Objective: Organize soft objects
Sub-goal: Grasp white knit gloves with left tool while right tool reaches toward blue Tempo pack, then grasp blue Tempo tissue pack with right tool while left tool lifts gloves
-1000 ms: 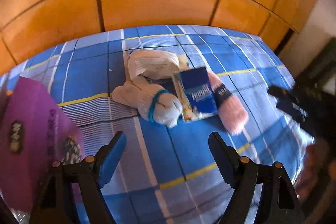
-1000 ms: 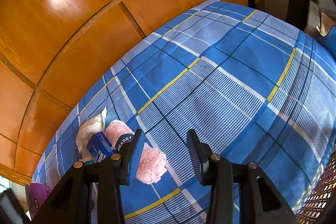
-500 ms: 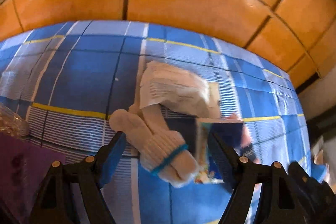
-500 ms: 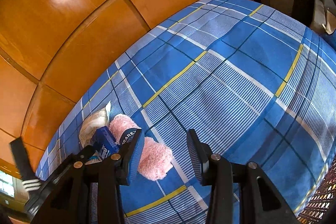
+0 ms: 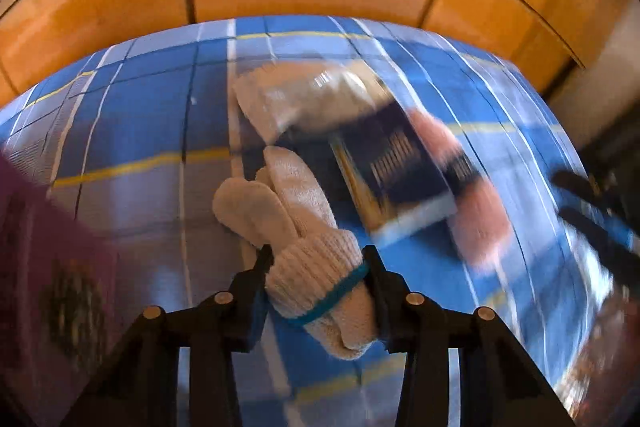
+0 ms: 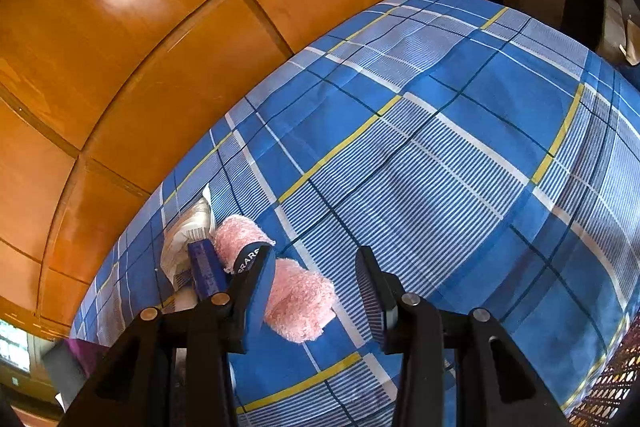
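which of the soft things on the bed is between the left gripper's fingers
The cream knitted glove with the teal cuff band. The left gripper has just been closing on its cuff, while the fluffy pink sock and the cream plastic-wrapped bundle lie beyond, untouched.

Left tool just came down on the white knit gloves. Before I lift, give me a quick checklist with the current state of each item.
1. Left tool on the white knit gloves: ok; its jaws have just been closing and now pinch the ribbed cuff.
2. Both gloves caught: cannot tell; the view is blurred.
3. Blue tissue pack outside the grip: ok, it lies beside the gloves.
4. Pink fuzzy sock outside the grip: ok, it rests on the plaid sheet.
5. Right tool out of the way: ok; open, holding nothing, beside the sock.
6. Purple bag ready to receive: cannot tell.
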`<state>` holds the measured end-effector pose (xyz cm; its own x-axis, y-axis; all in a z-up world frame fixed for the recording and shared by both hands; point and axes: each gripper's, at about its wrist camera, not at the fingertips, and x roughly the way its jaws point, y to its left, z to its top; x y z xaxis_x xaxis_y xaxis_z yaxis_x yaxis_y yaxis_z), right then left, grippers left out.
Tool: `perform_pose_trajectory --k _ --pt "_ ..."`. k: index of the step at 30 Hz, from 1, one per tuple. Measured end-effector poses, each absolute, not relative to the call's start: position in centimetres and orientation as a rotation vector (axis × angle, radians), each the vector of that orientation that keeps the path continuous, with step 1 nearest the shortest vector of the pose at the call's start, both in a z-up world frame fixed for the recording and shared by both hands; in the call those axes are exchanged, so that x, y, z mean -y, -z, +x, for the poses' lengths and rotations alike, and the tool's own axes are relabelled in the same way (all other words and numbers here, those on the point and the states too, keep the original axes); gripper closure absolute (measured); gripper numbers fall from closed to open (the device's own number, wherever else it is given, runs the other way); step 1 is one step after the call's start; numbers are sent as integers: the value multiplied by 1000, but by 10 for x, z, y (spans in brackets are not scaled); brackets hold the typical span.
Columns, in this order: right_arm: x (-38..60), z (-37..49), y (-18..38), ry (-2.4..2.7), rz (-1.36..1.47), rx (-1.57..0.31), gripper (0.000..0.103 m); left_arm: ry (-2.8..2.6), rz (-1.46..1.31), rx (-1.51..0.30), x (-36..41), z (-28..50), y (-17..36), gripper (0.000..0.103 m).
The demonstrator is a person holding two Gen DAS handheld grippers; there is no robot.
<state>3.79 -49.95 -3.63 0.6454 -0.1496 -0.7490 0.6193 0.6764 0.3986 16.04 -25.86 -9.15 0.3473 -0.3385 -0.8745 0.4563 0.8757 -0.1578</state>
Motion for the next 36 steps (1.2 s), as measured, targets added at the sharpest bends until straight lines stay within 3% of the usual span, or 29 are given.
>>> perform_pose_trajectory --k 10,26,33,35,36 --pt "482 54 39 336 661 -804 61 667 331 -941 198 63 94 59" --pt "415 111 39 207 302 -894 61 719 198 -823 178 55 104 57" --pt "412 151 69 185 238 -1014 61 735 164 -823 175 57 107 56" --pt "407 154 75 152 227 -1030 65 738 157 -822 175 58 107 55" --pt "404 155 76 137 220 -1031 75 739 156 -821 175 59 107 55"
